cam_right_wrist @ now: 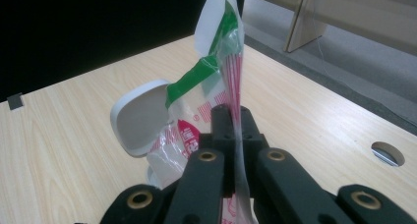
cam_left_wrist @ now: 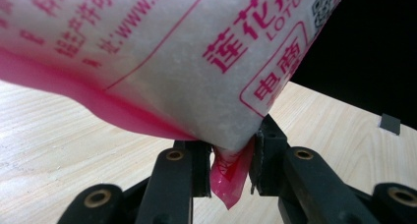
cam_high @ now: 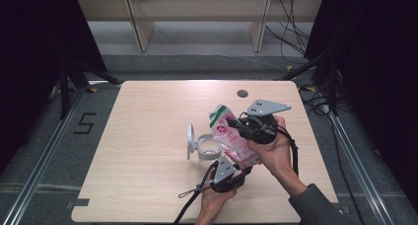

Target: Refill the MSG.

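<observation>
A pink and white plastic bag (cam_high: 231, 136) with a green strip at its top is held tilted over the table between both grippers. My left gripper (cam_high: 235, 174) is shut on the bag's lower corner (cam_left_wrist: 227, 177); white granules fill the bag (cam_left_wrist: 187, 62) above its jaws. My right gripper (cam_high: 241, 128) is shut on the thin upper edge of the bag (cam_right_wrist: 236, 86). A clear jar (cam_high: 209, 150) with its white hinged lid (cam_high: 190, 141) flipped open stands just left of the bag; the lid (cam_right_wrist: 140, 118) sits behind the bag in the right gripper view.
The wooden table (cam_high: 148, 136) has a round grommet hole (cam_high: 242, 93) near its far edge, also the hole (cam_right_wrist: 388, 153) at the right. Wooden shelf legs (cam_high: 140, 27) and cables (cam_high: 291, 27) lie beyond the table on the floor.
</observation>
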